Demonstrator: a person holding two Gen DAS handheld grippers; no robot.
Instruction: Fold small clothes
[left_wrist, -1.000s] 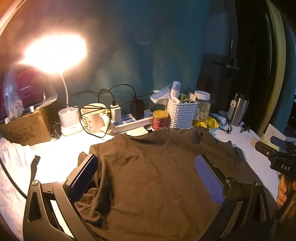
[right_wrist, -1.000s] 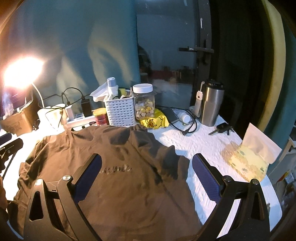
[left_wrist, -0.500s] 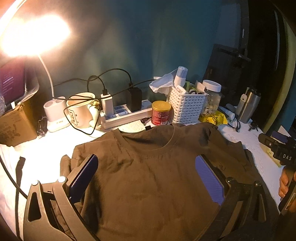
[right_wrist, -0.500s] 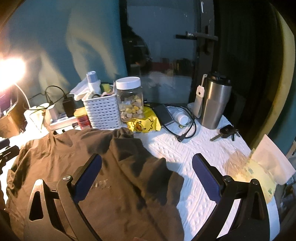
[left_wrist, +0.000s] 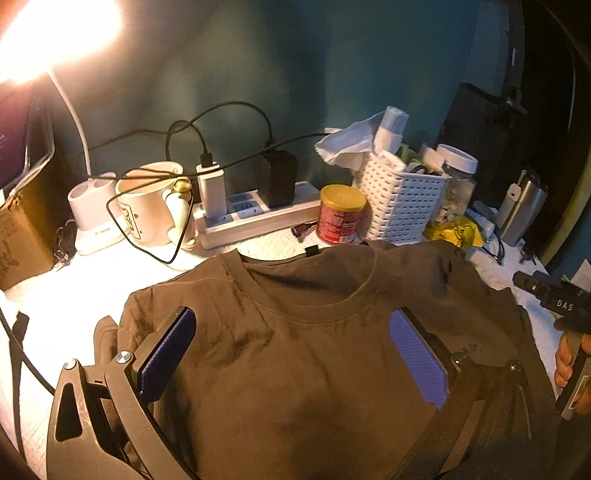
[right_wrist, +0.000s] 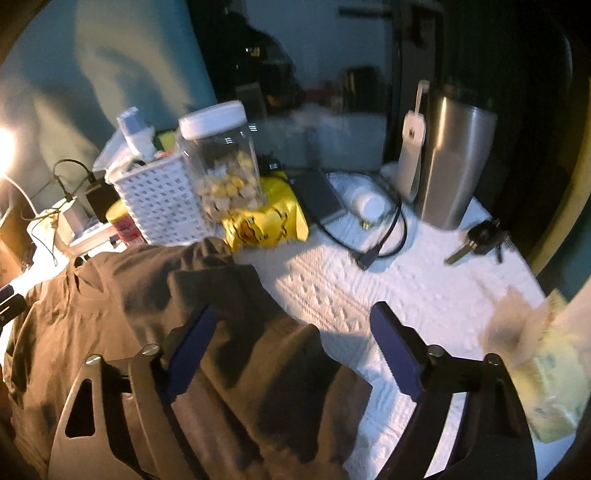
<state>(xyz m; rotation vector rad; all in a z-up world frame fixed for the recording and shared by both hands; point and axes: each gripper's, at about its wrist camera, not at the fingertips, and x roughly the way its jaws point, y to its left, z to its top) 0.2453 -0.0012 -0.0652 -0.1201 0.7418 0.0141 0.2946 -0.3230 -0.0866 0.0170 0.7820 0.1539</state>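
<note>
A dark brown T-shirt (left_wrist: 295, 350) lies spread on the white-covered table, collar toward the back. My left gripper (left_wrist: 291, 354) is open, jaws wide, just above the chest below the collar. In the right wrist view the shirt (right_wrist: 155, 314) fills the left, its right sleeve toward the centre. My right gripper (right_wrist: 288, 354) is open over the sleeve edge, left finger over the cloth, right finger over the white table cover (right_wrist: 369, 280). The right gripper body also shows at the right edge of the left wrist view (left_wrist: 557, 299).
Along the back stand a lit lamp (left_wrist: 44, 37), mug (left_wrist: 151, 203), power strip (left_wrist: 255, 218), red can (left_wrist: 341, 214), white basket (left_wrist: 399, 199), jar (right_wrist: 221, 158), yellow bag (right_wrist: 266, 221), steel tumbler (right_wrist: 450, 162), keys (right_wrist: 480, 240) and cables. A cardboard box (left_wrist: 18, 240) sits at left.
Both grippers moved forward and lower toward the back of the table. The left one now sits nearer the collar; the right one has swung right, over the sleeve edge.
</note>
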